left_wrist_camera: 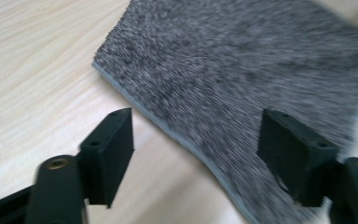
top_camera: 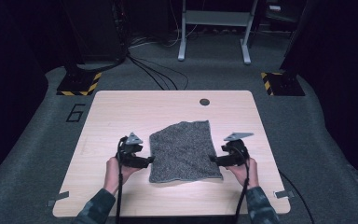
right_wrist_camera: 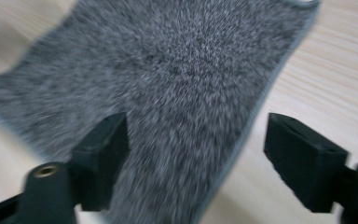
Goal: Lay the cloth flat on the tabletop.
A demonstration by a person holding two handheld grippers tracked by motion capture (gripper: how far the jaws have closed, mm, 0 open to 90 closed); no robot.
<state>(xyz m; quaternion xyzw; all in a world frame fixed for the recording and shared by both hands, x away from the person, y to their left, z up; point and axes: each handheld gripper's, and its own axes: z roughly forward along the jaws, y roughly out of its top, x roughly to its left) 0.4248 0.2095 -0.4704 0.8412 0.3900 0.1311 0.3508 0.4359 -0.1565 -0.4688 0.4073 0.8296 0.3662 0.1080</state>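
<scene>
I have a speckled grey terry cloth point(top_camera: 184, 151) lying flat near the middle of the pale wooden surface point(top_camera: 121, 112), slightly askew, its near edge toward me. My left tool point(top_camera: 151, 160) sits at the cloth's left edge near the front corner, and my right tool point(top_camera: 211, 158) sits at the right edge opposite.

In the left gripper view the jaws stand wide apart with nothing pinched; the cloth's hemmed edge point(left_wrist_camera: 177, 135) runs diagonally through the gap. In the right gripper view it reads the same: jaws spread, the cloth's edge point(right_wrist_camera: 247, 126) passing between them, no pad pressing on fabric.

I judge this as the approach to a two-handed grasp, probably the start of a fold. Next I would need to bring each tool low enough that one jaw slides under the hem, then close both together. The risk is pinching only fuzz, or dragging the cloth sideways if one side bites first.
</scene>
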